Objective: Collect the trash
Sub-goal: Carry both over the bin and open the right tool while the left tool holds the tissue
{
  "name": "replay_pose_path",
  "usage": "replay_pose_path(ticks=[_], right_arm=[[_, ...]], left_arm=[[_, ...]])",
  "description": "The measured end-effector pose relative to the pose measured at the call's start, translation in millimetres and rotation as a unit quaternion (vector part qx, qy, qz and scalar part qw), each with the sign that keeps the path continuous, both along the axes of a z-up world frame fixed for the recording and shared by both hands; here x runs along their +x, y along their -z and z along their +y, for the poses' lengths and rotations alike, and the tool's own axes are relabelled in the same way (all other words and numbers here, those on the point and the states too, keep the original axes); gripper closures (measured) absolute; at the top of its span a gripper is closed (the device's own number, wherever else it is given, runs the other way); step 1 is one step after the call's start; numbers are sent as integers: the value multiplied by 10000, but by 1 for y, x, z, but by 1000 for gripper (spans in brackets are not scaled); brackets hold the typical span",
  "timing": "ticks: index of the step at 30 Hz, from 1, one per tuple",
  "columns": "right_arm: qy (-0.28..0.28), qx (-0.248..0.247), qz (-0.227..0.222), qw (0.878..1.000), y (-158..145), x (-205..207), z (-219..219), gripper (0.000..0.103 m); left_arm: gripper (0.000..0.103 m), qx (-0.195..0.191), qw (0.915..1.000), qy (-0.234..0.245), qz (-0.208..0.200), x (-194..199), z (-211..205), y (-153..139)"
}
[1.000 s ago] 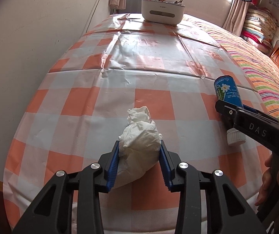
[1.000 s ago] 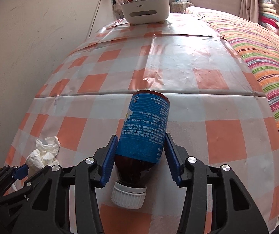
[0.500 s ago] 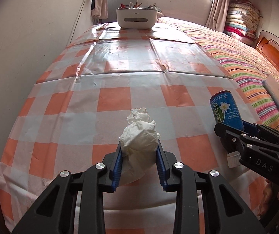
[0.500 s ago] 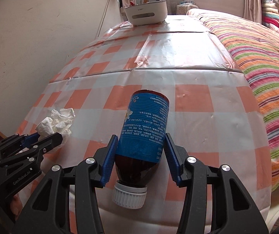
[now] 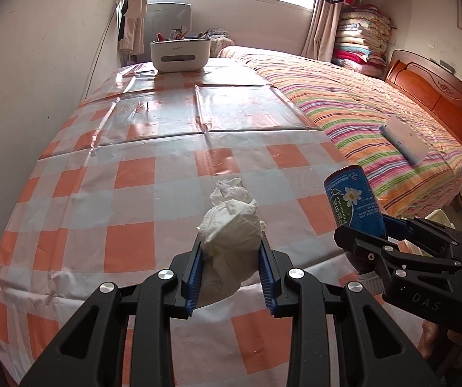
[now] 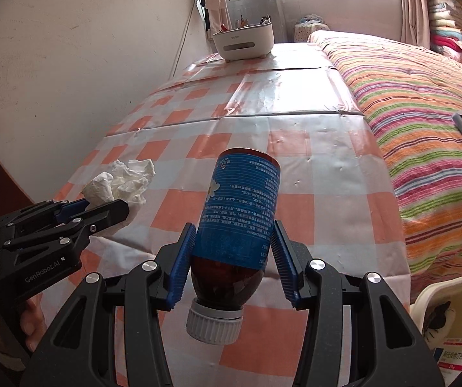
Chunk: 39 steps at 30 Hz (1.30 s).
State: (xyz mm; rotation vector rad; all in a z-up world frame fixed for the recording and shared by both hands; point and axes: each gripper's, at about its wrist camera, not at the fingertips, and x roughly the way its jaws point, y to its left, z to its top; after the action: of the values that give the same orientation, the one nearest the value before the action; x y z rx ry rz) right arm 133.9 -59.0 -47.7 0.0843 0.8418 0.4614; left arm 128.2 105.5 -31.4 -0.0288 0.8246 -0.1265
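Two items of trash are now held, one per gripper, and both have come clear of the table since a second ago. The left gripper (image 5: pixel 231 269) has its jaws pinching the tissue (image 5: pixel 231 238), a crumpled white wad that bulges above and below the blue pads; half a second ago it sat lower against the cloth, and the camera has since tipped up so that the far room comes into view. The right gripper (image 6: pixel 233 256) has its jaws pressed on the bottle (image 6: pixel 240 206), a brown bottle with a blue label, held cap toward the camera and base pointing away; it has risen likewise and now hangs near the table's front edge. The two grippers are side by side, near each other but apart. Judged from this, the pick-up step is complete for both items and the carry to a bin is what remains; no bin can be identified in either view. The table (image 5: pixel 134 177), under an orange-and-white checked cloth, shows no further loose trash. At its far end stands a white organiser (image 5: pixel 180 54) holding pens. A striped bed (image 5: pixel 359 109) lies to the right.
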Motion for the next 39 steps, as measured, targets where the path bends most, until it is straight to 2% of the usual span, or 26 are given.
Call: replay_pose_path(ticks=[12,17,39], right_arm=[[341,39,-397,9986,-15,-36,-59,57],[519,89,-484,9974,-19,-48,-87,57],[1399,101,-845,9865,-21,-91,-179,57]], left_arm=[[73,52,9990,443,-71,-11,-49,-4],[73,-35,9979,637,-61,-13,-71,-6],[73,-246,9883,1495,-157,-36,-162,-12]])
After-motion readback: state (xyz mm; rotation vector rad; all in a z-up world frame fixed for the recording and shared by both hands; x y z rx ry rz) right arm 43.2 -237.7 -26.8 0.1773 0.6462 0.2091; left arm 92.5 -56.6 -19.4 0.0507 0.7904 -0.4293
